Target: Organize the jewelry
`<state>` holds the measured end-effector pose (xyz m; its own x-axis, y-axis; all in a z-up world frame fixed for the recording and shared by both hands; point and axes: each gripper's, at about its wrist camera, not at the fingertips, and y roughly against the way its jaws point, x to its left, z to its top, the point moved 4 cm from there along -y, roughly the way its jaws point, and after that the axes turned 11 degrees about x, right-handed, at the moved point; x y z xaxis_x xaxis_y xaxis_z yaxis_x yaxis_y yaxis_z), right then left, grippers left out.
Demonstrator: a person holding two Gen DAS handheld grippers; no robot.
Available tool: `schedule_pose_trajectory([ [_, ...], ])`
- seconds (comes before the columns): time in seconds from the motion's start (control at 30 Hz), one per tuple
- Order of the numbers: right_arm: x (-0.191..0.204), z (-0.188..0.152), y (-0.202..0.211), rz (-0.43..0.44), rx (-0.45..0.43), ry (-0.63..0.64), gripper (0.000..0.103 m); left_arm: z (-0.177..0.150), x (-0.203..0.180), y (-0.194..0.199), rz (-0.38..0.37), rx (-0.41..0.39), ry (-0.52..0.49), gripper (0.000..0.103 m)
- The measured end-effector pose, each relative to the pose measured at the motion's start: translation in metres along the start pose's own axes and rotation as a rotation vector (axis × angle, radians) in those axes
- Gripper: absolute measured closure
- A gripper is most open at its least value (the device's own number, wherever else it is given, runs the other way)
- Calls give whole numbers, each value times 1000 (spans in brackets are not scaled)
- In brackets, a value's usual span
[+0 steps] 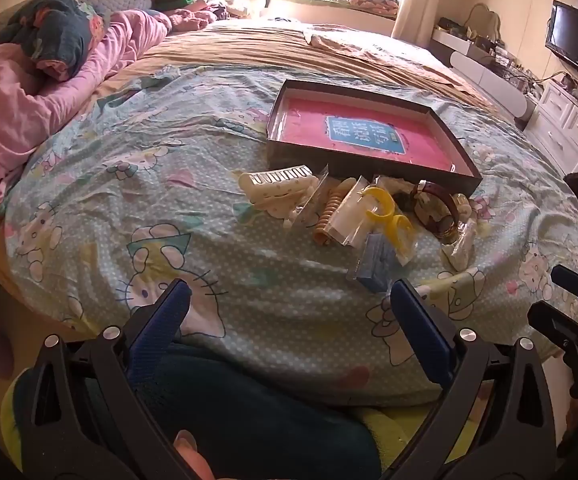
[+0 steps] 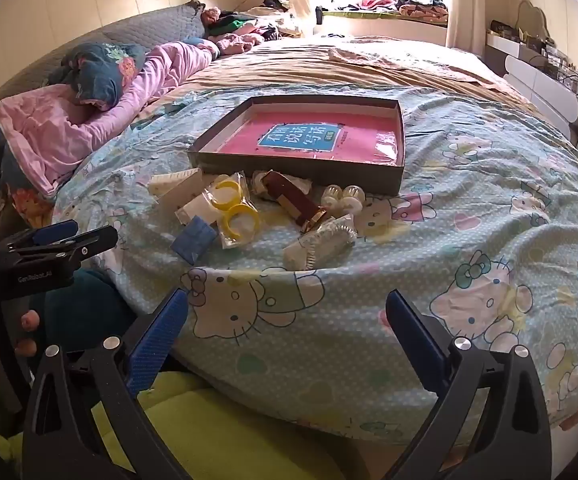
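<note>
1. Both tools, left tool [image 1: 289,300] and right tool [image 2: 287,312], hang wide open, empty, short of the heap on the bed [image 2: 469,184].
2. I'd pinch the stiff, light yellow plastic rings [image 2: 235,210], bagged and likely slippery, at an edge, for the shallow dark cardboard tray [image 2: 301,168] just behind.

free: bare cartoon-print bedspread [image 2: 469,240] is lying open between the bed's near edge and the pile | blocking: bagged trinket pile [image 2: 249,216] is crowding the front wall of the shallow box [image 2: 301,170] | box floor is lying uncluttered, walls low | left: pink quilt [image 1: 29,112] is bunching well apart
</note>
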<state>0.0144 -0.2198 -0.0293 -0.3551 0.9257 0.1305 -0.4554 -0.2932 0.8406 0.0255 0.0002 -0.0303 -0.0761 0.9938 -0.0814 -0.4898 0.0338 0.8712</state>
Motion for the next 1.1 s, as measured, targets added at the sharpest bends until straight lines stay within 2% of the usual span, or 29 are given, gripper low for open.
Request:
schedule_pose_trajectory([
  [1.1,8,1,6,-3,-16,23,4,0,-3,11,12,-21,-7,9],
])
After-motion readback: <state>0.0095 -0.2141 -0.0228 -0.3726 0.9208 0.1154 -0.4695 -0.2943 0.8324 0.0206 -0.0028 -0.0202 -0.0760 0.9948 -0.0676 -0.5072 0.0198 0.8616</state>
